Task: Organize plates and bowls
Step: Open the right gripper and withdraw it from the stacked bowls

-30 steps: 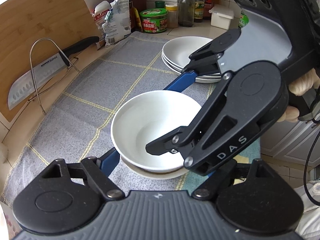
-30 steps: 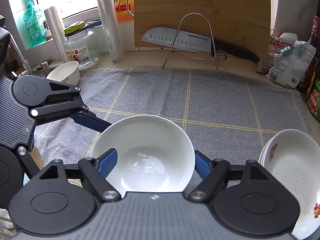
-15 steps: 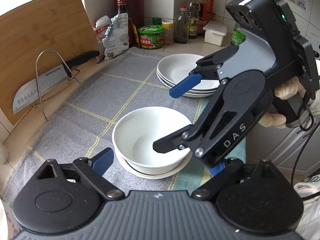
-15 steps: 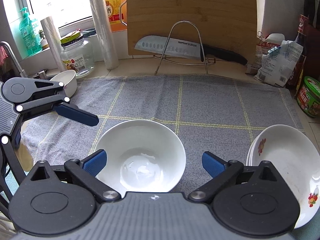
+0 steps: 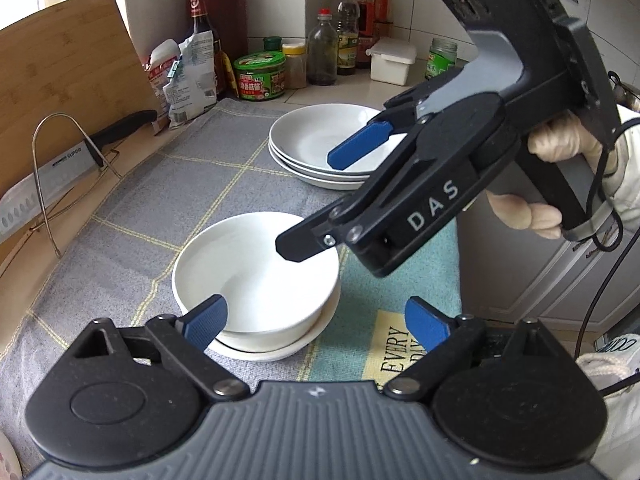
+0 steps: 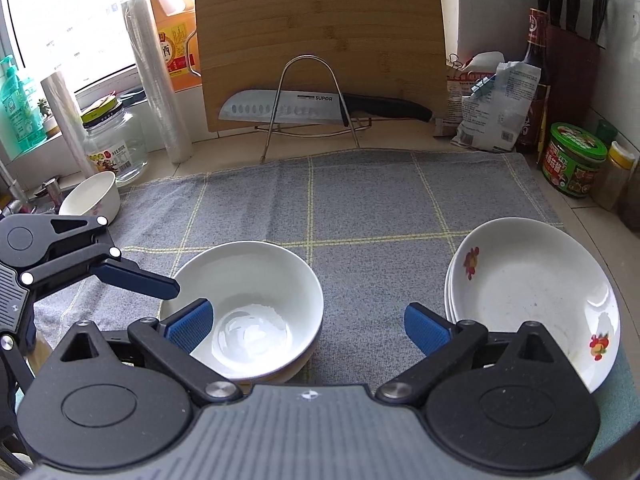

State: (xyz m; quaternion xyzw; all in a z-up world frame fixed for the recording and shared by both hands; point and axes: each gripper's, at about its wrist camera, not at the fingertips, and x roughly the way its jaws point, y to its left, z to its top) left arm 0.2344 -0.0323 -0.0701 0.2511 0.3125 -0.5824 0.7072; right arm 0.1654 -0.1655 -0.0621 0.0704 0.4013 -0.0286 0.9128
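White bowl [image 6: 248, 304] sits nested on another, near-left on the surface's grey cloth [image 6: 360, 208]; plate stack [image 6: 528, 300] at right. Both tongs, left [image 5: 316, 322] & right [image 6: 308, 326], open, holding nothing. Small bowl [image 6: 90, 199] far left probably remains.

"SUPOR" on knife blade [image 6: 280, 109]; "DAS" on right gripper [image 5: 316, 196]; "EVERY" on towel [image 5: 394, 350].

Bowl [image 6: 256, 296] plain white. Top plate [image 6: 532, 296] white with red-orange flower prints. Cloth [image 6: 360, 200] grey, yellow grid lines. Gripper pads [image 6: 426, 330] blue, bodies black. Jar [image 6: 574, 160] green lid. Cutting board [image 6: 320, 32] light bamboo.
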